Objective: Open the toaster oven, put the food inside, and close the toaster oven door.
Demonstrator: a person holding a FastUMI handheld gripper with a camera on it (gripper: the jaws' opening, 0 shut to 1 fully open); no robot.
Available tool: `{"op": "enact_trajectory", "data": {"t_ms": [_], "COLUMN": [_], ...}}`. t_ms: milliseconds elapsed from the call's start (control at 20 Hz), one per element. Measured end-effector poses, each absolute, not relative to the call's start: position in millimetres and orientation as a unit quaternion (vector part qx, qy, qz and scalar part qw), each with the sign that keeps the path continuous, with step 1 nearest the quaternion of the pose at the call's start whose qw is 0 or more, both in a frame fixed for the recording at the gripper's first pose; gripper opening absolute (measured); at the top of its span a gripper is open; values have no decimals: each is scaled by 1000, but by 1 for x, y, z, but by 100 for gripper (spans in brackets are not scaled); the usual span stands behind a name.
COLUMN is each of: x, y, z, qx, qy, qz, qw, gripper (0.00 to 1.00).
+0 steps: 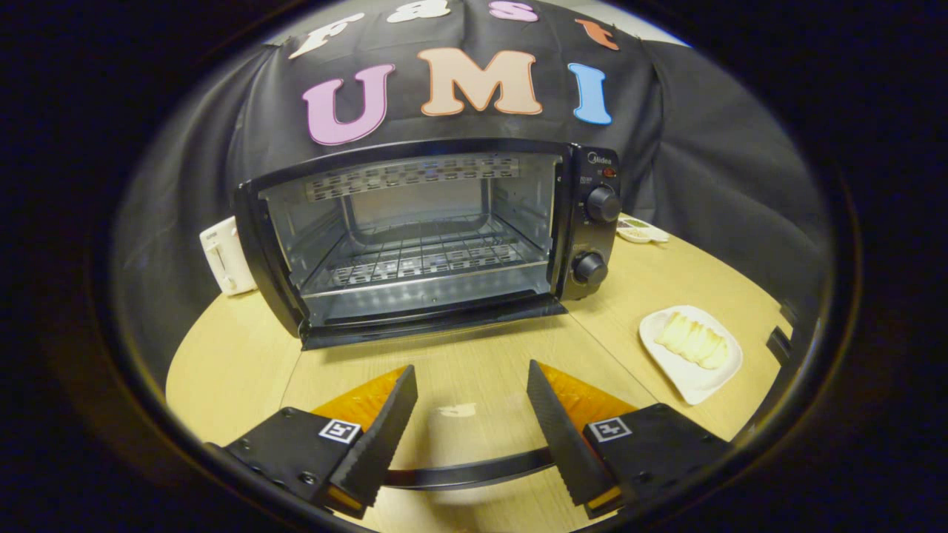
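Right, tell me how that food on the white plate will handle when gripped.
The food looks pale and sliced, so probably soft and crushable. Separate slices may fall apart. The shallow plate could slide on the smooth table.

"Midea" brand on toaster oven (pixel 437 237) panel, top right.

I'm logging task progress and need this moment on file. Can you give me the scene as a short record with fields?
toaster oven: on the wooden table, door folded down open, wire rack bare
food: pale slices on a white plate, beyond the fingers, to the right of the oven
gripper: open, holds nothing, fingers apart above the table ahead of the oven door
white appliance: beside the oven's left wall
step: food not yet inside
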State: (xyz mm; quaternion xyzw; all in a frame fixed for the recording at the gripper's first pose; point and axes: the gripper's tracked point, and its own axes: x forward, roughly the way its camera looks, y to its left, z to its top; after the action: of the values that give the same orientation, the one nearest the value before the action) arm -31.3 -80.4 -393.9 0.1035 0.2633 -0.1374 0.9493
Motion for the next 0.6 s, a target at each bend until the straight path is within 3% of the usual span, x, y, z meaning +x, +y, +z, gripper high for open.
{"op": "enact_trajectory", "data": {"t_ms": [200,600], "x": [-34,-61], "y": [-85,-162], "z": [-392,-367], "qx": [115,158], "qy": [273,267], "qz": [-150,-242], "qw": [943,919], "gripper": [95,94]}}
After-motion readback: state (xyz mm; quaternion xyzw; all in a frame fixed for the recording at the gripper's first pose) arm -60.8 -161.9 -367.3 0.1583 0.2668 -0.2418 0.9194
